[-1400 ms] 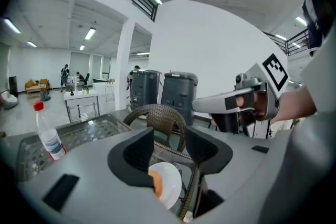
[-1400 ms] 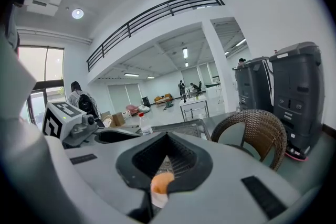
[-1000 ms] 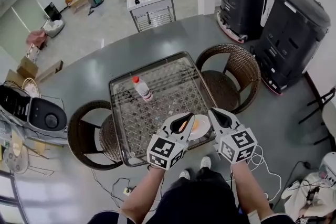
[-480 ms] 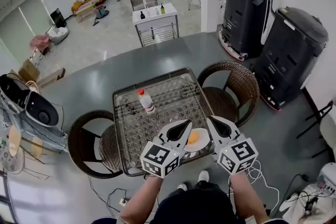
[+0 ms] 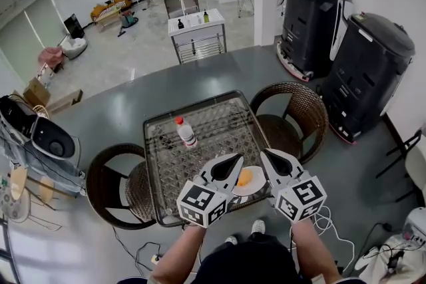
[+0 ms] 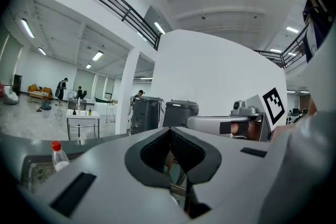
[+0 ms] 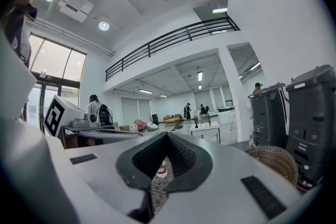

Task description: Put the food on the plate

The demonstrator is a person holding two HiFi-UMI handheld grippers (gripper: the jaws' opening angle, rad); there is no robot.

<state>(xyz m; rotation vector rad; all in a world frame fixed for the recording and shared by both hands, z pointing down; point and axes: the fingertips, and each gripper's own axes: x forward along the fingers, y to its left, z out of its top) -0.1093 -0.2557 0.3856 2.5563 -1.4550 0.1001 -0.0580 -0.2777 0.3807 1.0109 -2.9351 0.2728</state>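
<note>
Hovering shut and empty over a glass table (image 5: 216, 120), the left gripper (image 5: 237, 158) and right gripper (image 5: 264, 153) flank the orange food (image 5: 245, 177) on its white plate (image 5: 257, 187); wicker chairs (image 5: 286, 120) stand alongside on the hall's grey floor.

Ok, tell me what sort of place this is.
Probably a large open workshop or lab hall: a glass-topped table with wicker chairs, tall black machines along the wall, and a mezzanine railing overhead.

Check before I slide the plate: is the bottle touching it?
Apart. The head view shows bare glass table between the bottle and the plate.
</note>
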